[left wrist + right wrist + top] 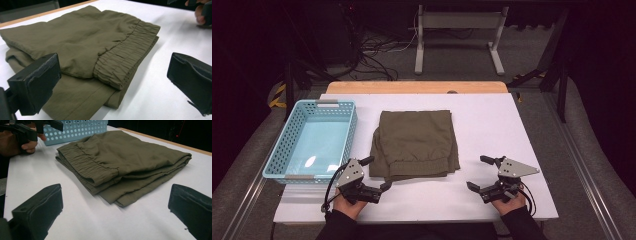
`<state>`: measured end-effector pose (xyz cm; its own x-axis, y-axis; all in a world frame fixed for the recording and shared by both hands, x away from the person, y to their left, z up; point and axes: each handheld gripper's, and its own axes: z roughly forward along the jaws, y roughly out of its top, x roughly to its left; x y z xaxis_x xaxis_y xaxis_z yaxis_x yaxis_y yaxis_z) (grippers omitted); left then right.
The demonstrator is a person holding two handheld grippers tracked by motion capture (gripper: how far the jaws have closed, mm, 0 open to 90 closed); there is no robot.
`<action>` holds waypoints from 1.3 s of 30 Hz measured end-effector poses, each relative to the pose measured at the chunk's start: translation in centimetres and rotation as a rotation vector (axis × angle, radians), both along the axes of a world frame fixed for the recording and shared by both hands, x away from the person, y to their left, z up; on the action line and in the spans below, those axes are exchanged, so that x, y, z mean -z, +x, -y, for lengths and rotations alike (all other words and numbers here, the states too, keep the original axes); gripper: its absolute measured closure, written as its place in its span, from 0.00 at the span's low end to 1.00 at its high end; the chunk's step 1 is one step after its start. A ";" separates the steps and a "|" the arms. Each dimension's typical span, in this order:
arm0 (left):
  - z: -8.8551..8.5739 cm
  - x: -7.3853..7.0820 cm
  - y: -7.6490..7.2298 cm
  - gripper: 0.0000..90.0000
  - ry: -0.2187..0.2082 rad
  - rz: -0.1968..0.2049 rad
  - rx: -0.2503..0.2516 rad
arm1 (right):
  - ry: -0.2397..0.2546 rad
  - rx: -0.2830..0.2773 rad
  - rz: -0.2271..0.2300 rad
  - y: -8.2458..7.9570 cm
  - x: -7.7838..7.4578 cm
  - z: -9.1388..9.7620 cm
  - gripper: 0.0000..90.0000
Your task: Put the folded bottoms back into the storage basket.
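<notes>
A: Trousers (416, 144), olive, folded, mid-counter (492, 125). Elastic waistband toward the near edge. Basket (312, 140), pale blue, just left of them; from above they look apart.

B: Claws?

A: Left claw (377, 174) at the trousers' near left corner, jaws spread wide, nothing between them. Right claw (479, 172) well right of the fabric over bare counter, jaws spread the same, empty. A hand under each at the near edge.

B: What does the high view miss?

A: Layering. Left gripper view: waistband (125, 57) gathered in ribs, folded stack stepping down to the counter beneath it, one jaw standing before the lower layer. The other hand (200, 12) sits at the top right corner there.

B: And the right gripper view?

A: Trousers (120, 162) edge-on from the other side: several layers stacked, a corner pointing at the camera. Basket (75, 131) wall behind, perforated with round holes. Left hand (17, 142) and its claw at the top left, by the basket.

B: Contact anywhere?

A: Cannot tell whether the left jaw touches cloth.
</notes>
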<state>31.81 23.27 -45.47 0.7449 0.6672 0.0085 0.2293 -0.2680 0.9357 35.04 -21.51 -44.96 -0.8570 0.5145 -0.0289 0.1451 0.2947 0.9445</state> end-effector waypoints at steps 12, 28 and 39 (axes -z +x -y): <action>0.2 -0.4 0.1 0.00 -0.006 -0.031 0.010 | -0.018 -0.007 -0.006 0.0 0.1 -0.2 0.01; 0.3 -1.8 0.7 0.01 -0.025 -0.079 -0.003 | -0.033 -0.006 -0.011 0.1 0.2 -0.4 0.01; 0.6 -2.7 1.7 0.01 -0.034 -0.108 -0.004 | -0.045 -0.011 -0.012 0.0 0.3 -0.5 0.01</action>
<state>33.47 22.66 -42.81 0.7375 0.6688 -0.0942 0.3305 -0.2357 0.9139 35.06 -21.02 -45.25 -0.8631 0.5034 -0.0418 0.1527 0.3389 0.9284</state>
